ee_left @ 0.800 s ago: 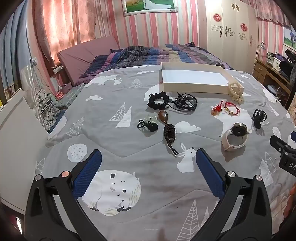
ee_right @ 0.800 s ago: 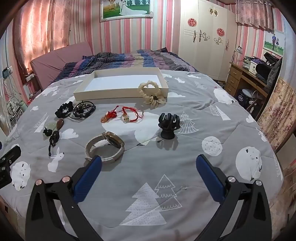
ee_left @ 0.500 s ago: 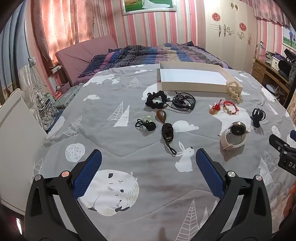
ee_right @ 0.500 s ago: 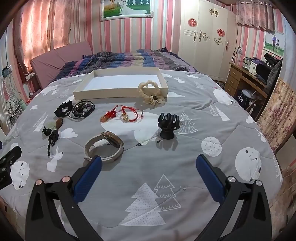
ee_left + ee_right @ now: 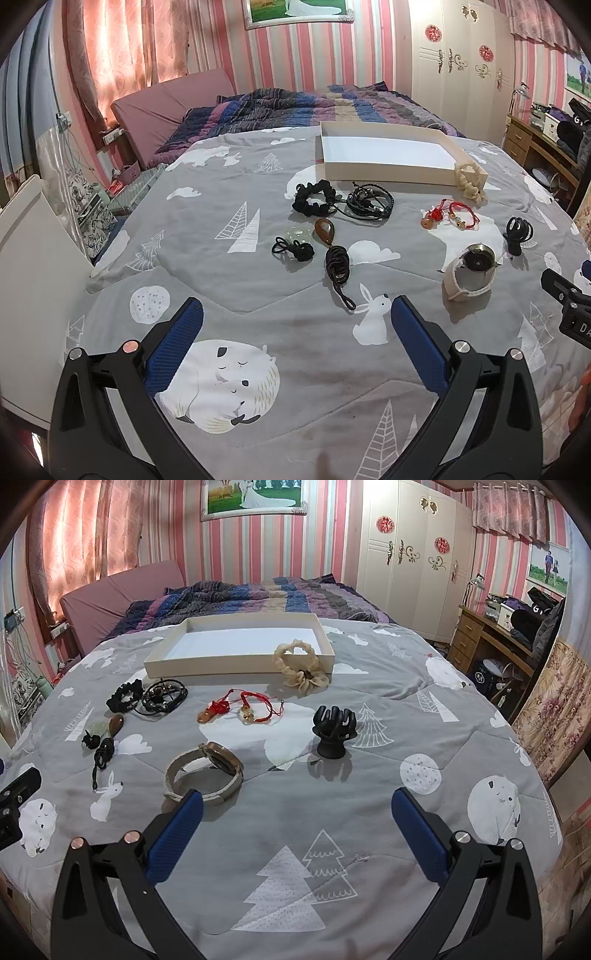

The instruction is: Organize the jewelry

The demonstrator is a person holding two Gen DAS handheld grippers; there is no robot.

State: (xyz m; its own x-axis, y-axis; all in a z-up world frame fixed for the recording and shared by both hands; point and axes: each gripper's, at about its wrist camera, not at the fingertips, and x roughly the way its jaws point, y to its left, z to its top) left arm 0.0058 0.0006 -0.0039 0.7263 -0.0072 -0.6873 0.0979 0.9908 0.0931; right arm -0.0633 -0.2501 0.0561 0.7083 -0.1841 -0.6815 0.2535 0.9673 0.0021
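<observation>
Jewelry is lying scattered on a bed covered by a grey quilt with white animal and tree prints. Left gripper is hovering over the quilt's near edge, blue pads spread wide and released, gripping nothing. Right gripper is doing likewise, jaws apart and holding nothing, its left pad sitting just in front of the watch. White tray is sitting at the far side of the spread with nothing showing inside it. Cream scrunchie is leaning against the tray's front right corner. Black scrunchie and a tangle of black cord bracelets are lying side by side, touching, in front of the tray. Red string bracelets with an amber charm are lying to the right of them. Brown teardrop pendant with a coiled dark cord is lying nearer the left gripper, beside a pale green jade ring on a black knotted cord. Black hand-shaped stand is standing upright right of the watch, apart from it.
</observation>
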